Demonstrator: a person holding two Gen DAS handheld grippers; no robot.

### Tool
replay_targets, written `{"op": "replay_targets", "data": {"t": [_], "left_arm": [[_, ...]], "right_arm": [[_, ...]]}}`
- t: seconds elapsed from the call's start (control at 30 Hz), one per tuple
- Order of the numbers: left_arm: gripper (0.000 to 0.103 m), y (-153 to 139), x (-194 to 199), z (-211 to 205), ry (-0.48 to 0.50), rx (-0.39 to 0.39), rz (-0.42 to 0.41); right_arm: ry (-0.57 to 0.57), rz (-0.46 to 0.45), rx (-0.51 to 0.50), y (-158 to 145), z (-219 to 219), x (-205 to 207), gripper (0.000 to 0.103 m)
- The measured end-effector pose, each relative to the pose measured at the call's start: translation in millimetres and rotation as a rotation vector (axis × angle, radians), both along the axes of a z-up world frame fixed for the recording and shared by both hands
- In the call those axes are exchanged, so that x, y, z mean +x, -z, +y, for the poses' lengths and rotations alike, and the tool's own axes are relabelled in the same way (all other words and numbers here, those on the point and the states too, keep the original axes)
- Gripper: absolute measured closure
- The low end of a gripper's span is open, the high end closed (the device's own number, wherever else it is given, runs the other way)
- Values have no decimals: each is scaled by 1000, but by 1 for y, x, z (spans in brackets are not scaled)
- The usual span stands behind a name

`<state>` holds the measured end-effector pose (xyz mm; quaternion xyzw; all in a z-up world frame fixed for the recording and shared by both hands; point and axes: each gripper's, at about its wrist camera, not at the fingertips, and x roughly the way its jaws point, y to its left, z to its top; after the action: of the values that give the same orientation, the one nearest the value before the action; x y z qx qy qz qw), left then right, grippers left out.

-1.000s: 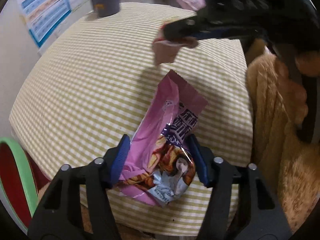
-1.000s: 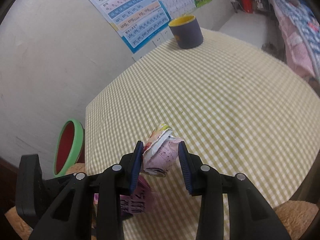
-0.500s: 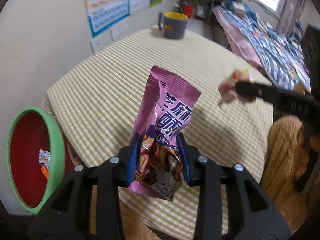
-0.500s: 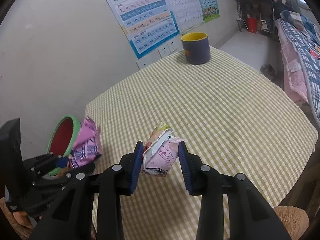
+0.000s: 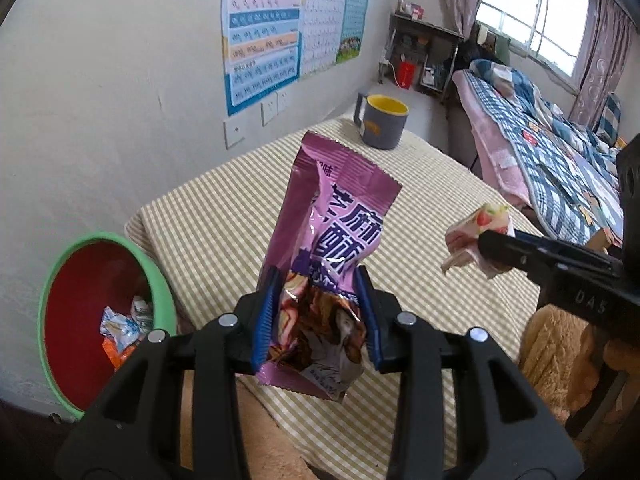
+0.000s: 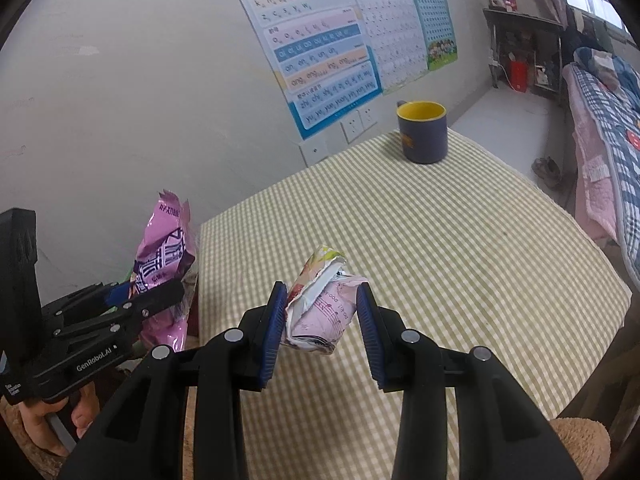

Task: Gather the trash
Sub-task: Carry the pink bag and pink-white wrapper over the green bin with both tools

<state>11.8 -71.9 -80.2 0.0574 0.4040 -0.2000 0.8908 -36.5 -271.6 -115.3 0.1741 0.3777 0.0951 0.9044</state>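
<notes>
My left gripper (image 5: 318,316) is shut on a pink and purple snack bag (image 5: 332,248), which it holds upright in the air above the near edge of the checked table (image 5: 224,224). The same bag (image 6: 164,256) shows at the left of the right wrist view. My right gripper (image 6: 322,320) is shut on a crumpled pink wrapper (image 6: 320,312), lifted over the table. This wrapper (image 5: 476,232) also appears at the right of the left wrist view. A green-rimmed red bin (image 5: 92,320) with several wrappers inside stands on the floor left of the table.
A grey mug with a yellow inside (image 5: 382,122) stands at the table's far corner. Posters (image 6: 320,44) hang on the wall behind. A bed with a checked blanket (image 5: 560,152) lies to the right. A tan plush seat (image 5: 560,360) is near the table's right side.
My left gripper closed on the snack bag and lifted it off the table, turning toward the bin. My right gripper rose a little with the crumpled wrapper held as before.
</notes>
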Motion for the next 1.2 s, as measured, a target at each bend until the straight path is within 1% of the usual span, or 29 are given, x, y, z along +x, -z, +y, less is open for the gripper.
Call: {"op": "replay_targets", "data": {"t": [0.4,0.63,0.97,1.2], "left_arm": [[67,-24,-3,20,-62,9,-91],[66,-31,-2,35,-99,-1,-115],[66,-47,-7,56,-150,-3,-177],[66,-54,-8,75,-185,-19,-208]], "right_arm": [[-28,-28,-17,-16,23,3,67],[-51,-39,-33,-23,36,3,67],[-73,-44,-59,-31,52,4,67],[-106,-51,-89,-35,72,6,67]]}}
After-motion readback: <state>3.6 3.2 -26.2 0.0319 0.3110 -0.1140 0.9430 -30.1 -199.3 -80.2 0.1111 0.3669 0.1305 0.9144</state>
